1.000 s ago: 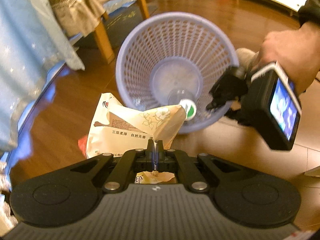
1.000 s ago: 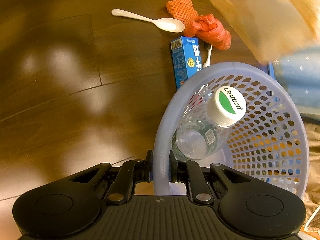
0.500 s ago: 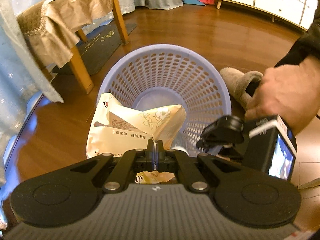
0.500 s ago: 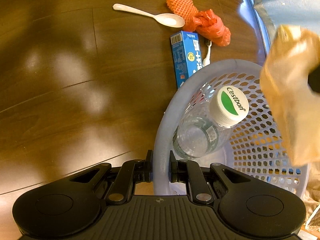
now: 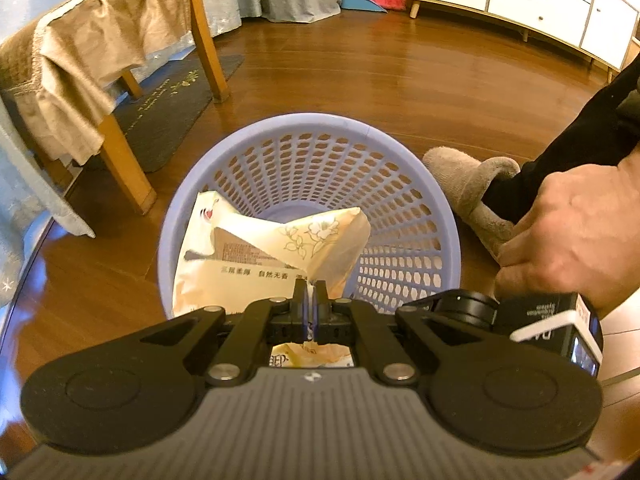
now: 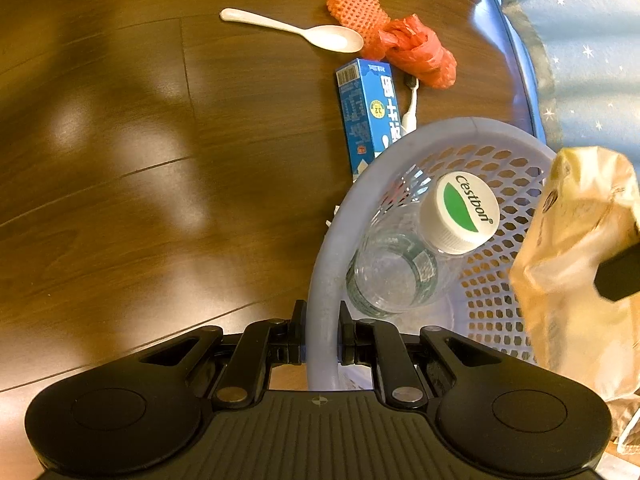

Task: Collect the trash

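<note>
Left gripper (image 5: 310, 289) was clamped on a crumpled cream wrapper (image 5: 272, 256), jaws fully closed on a pinch of its film. Wrapper hung above the open mouth of the lilac basket (image 5: 360, 128), not inside yet. In the right view the same wrapper (image 6: 576, 264) sat over the basket's far side.

Right gripper (image 6: 322, 320) was closed on the basket rim (image 6: 320, 280), one finger inside, one outside the wall. Right hand (image 5: 568, 232) visible in the left view, wrapped around the gripper body.

Bottle (image 6: 408, 256) lay in the basket, white-green cap (image 6: 466, 212) pointing up at the camera.

On the wood floor (image 6: 160, 160) beyond the basket: blue carton (image 6: 366, 112) touching or just beside the rim, white spoon (image 6: 296, 32), orange foam net (image 6: 356, 12), red bag (image 6: 420, 54). Net and bag were touching, and the spoon bowl was just beside them.

Grey slipper (image 5: 468, 196) was on the floor just beside the basket.
</note>
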